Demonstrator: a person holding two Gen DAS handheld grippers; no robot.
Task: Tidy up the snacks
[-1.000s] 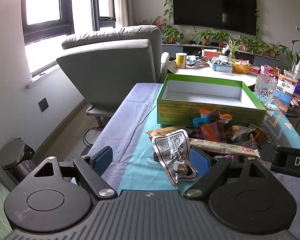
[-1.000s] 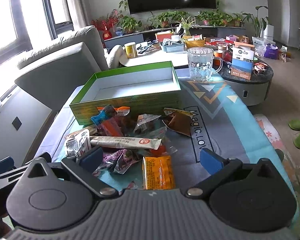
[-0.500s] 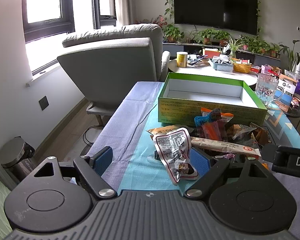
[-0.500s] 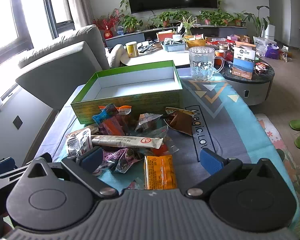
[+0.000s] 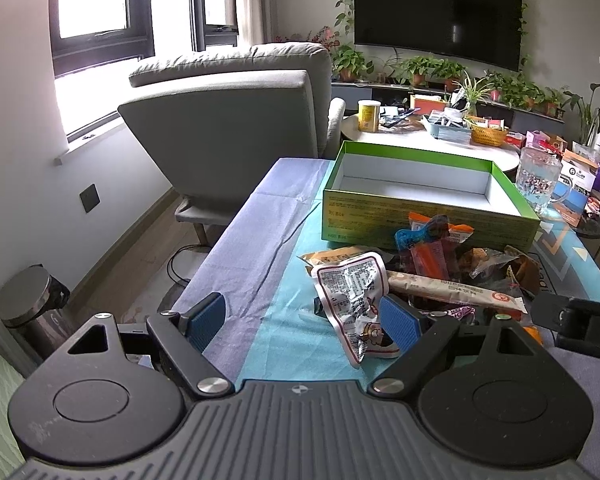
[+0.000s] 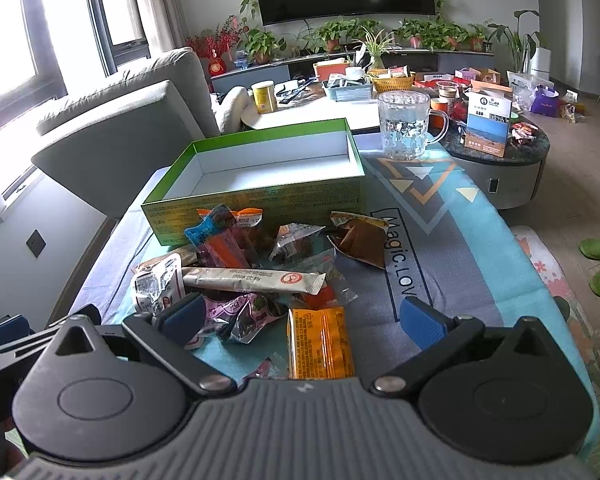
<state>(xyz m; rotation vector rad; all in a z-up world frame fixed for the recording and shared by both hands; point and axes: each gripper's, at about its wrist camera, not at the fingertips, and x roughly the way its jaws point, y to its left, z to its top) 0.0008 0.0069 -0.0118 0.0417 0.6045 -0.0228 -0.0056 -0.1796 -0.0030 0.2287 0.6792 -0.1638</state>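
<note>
A pile of snack packets (image 6: 260,276) lies on the table in front of an open green box (image 6: 260,196) with an empty white inside; the box also shows in the left wrist view (image 5: 424,216). My left gripper (image 5: 304,320) is open at the pile's left edge, with a silver printed packet (image 5: 354,296) leaning against its right finger. My right gripper (image 6: 300,316) is open and low at the pile's near side, with an orange packet (image 6: 320,342) lying between its fingers. A long beige stick packet (image 6: 252,280) lies across the pile.
A glass mug (image 6: 406,126) stands right of the box's far end. A grey armchair (image 5: 228,128) stands beyond the table's left side. A cluttered round table (image 6: 320,108) and a dark side table (image 6: 500,148) lie behind. The tablecloth (image 6: 440,240) reaches the right edge.
Both grippers have crept slightly forward toward the pile, both still open. The silver packet has shifted a little against the left gripper's right finger.
</note>
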